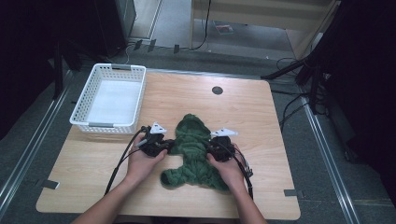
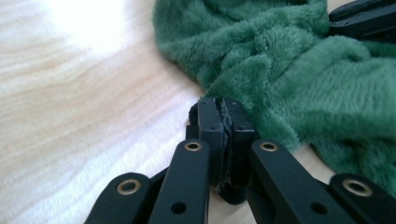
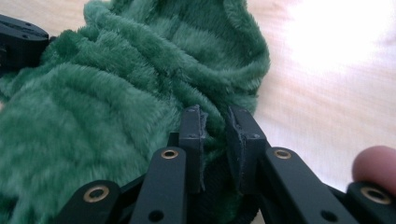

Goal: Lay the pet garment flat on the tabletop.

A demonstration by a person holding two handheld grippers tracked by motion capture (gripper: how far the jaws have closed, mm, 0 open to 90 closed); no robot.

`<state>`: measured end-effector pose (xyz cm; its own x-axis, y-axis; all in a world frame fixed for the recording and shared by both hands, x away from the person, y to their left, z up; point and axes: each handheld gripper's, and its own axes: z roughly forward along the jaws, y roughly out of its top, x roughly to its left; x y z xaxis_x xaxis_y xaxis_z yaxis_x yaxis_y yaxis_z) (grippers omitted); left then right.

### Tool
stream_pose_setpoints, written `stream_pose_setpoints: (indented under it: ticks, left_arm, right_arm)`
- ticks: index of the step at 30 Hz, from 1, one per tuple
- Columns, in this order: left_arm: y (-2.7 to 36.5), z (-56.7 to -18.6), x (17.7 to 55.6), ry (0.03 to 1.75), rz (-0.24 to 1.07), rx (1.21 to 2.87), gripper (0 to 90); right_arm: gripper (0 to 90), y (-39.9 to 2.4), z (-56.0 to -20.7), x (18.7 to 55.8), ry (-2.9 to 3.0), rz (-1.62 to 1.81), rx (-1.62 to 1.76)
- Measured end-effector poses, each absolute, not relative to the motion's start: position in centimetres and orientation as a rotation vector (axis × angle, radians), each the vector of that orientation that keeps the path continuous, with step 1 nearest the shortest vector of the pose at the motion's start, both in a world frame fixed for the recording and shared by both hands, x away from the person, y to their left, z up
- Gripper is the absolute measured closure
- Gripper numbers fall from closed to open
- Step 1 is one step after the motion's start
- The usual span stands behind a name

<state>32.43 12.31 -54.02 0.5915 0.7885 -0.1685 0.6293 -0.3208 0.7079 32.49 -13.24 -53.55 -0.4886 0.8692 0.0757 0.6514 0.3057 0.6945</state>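
**Both grippers at the green fleece garment, mid-table**

Left gripper [image 2: 223, 122]: jaws pressed together, clenched at the fringe of the green fleece garment [image 2: 299, 79], right where a fold of pile meets the tips. Hard to tell whether any cloth is actually pinched between the pads. Seen from above [image 1: 161, 143] at the garment's left edge, gripped by the left hand [image 1: 142, 161], cable trailing back toward the table's near side.

Right gripper [image 3: 215, 135]: jaws parted by a narrow gap, with a ridge of fleece [image 3: 116, 93] running into that gap and pressed against both pads. Clamped on the cloth, loosely. A fingertip [image 3: 376, 163] at the lower right corner of that view. From above [image 1: 212, 145] at the garment's right edge, held by the right hand [image 1: 229, 168].

Garment [image 1: 192, 151] bunched and wrinkled, lying on the wooden table [image 1: 261, 121] near its front centre, between the two grippers, hood end pointing away from the person.

White plastic basket [image 1: 84, 102] at the far left corner of the table, well apart from the garment. Small dark round grommet [image 1: 217, 90] near the far edge.
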Motion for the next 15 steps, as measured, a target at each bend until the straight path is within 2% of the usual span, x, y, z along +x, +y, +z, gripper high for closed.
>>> stream_pose_setpoints:
  ticks: [3,5,6,9,12,15]
  left_arm:
    - [12.6,-54.1,31.6,1.068,0.21,2.098,88.5]
    - [13.2,-53.8,31.2,1.045,0.16,2.082,86.5]
    - [13.4,-53.6,31.1,1.048,0.162,2.059,83.9]
    - [13.7,-53.0,31.4,1.077,0.169,1.992,67.6]
    - [13.1,-51.6,33.2,1.15,0.23,1.911,53.3]
    - [12.3,-51.4,34.7,1.185,0.242,1.905,49.2]
  right_arm:
    - [76.8,-13.7,-53.5,31.5,2.271,0.979,1.377]
    - [69.6,-14.2,-52.9,30.3,2.294,0.994,1.359]
    - [67.9,-14.5,-52.7,30.2,2.286,1.013,1.357]
    - [65.0,-15.3,-51.5,30.3,2.244,1.107,1.378]
    - [60.5,-15.7,-49.4,31.9,2.159,1.167,1.362]
    - [57.4,-15.2,-48.9,33.4,2.152,1.176,1.353]
